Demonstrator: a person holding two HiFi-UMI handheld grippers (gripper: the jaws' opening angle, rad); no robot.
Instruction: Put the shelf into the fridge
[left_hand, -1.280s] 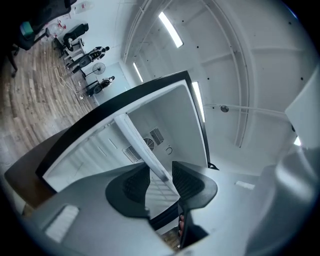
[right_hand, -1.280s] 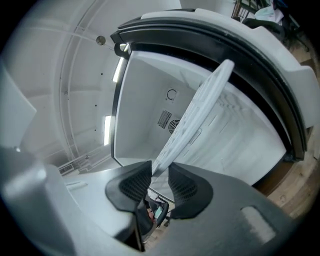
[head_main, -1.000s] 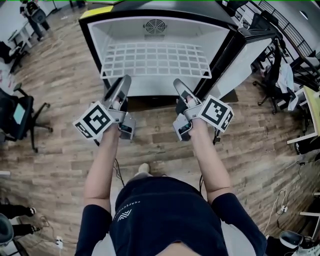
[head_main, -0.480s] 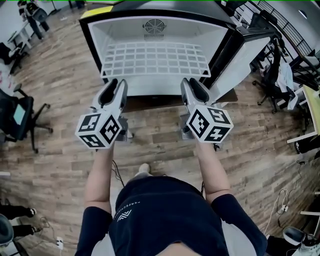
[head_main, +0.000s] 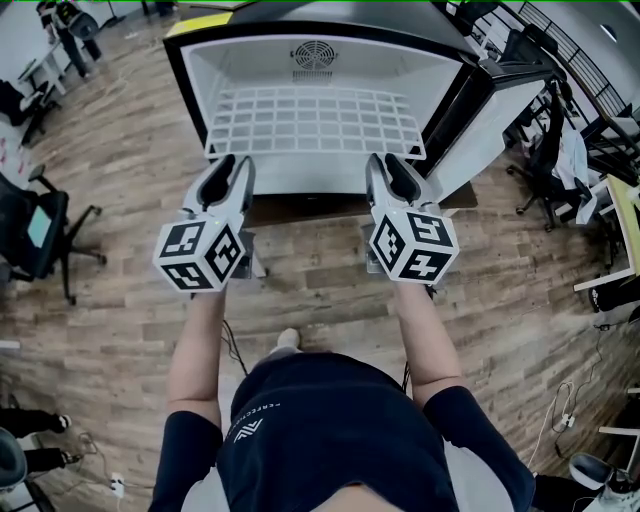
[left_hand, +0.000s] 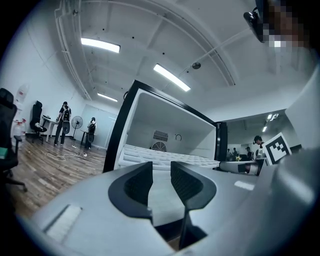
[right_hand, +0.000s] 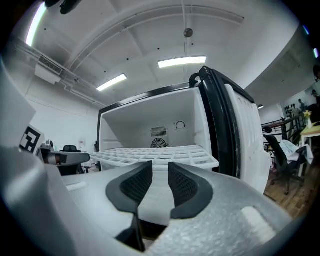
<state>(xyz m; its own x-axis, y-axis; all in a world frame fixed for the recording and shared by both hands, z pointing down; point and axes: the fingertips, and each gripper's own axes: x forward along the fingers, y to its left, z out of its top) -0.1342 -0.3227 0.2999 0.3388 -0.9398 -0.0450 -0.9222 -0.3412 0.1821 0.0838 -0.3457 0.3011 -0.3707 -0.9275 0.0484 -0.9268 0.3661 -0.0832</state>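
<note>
Fridge (head_main: 200, 95): white liner, black outer frame.
Shelf (head_main: 315, 118): white, open square-grid lattice.
Left gripper (head_main: 232, 165) and right gripper (head_main: 390, 163): pale grey shells. Pads (left_hand: 136, 186): black, fine cross-hatched texture.
Marker cubes (head_main: 200, 255): black square codes on white faces.
Floor (head_main: 120, 160): wood-plank pattern, mixed brown and grey.
Shirt (head_main: 330, 430): dark navy, small white chest mark.
Office chair (head_main: 40, 230): black; back panel possibly teal, too small to be sure.
</note>
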